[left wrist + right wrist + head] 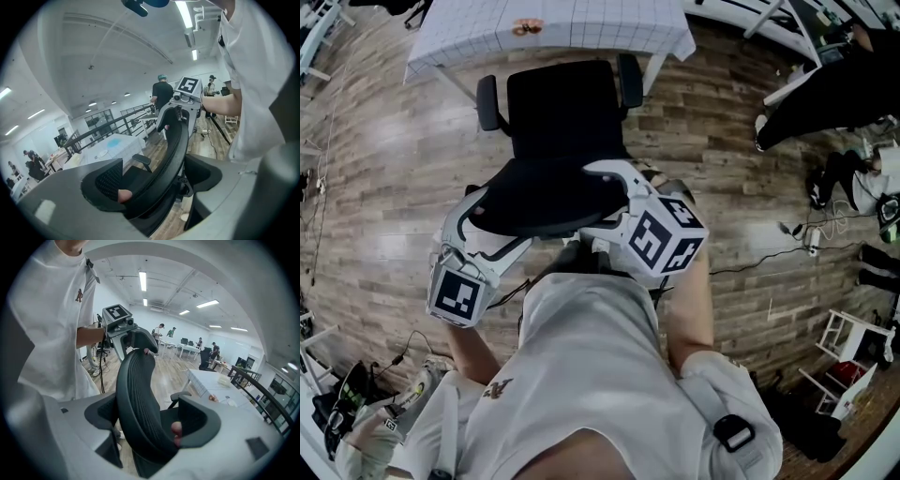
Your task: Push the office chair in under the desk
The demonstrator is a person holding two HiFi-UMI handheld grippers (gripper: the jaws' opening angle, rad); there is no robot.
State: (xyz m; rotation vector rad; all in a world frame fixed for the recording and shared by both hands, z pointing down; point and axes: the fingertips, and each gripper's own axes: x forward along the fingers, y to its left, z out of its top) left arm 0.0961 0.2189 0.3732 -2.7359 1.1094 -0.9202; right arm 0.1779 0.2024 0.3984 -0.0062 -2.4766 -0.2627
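Note:
The black office chair (562,108) stands on the wood floor facing the desk (487,28), which has a white gridded cloth; the seat front is near the desk's edge. I stand behind the mesh backrest (544,192). My left gripper (499,220) straddles the backrest's left top edge and my right gripper (595,199) its right top edge. In the left gripper view the backrest (173,145) fills the gap of the left gripper (154,180), its pads against it. The right gripper (150,420) likewise clamps the backrest (136,394). The chair's base is hidden.
A small orange object (525,28) lies on the desk. A person in black (834,94) is at the upper right, with cables (769,253) on the floor. A white rack (848,342) stands lower right, bags (337,403) lower left.

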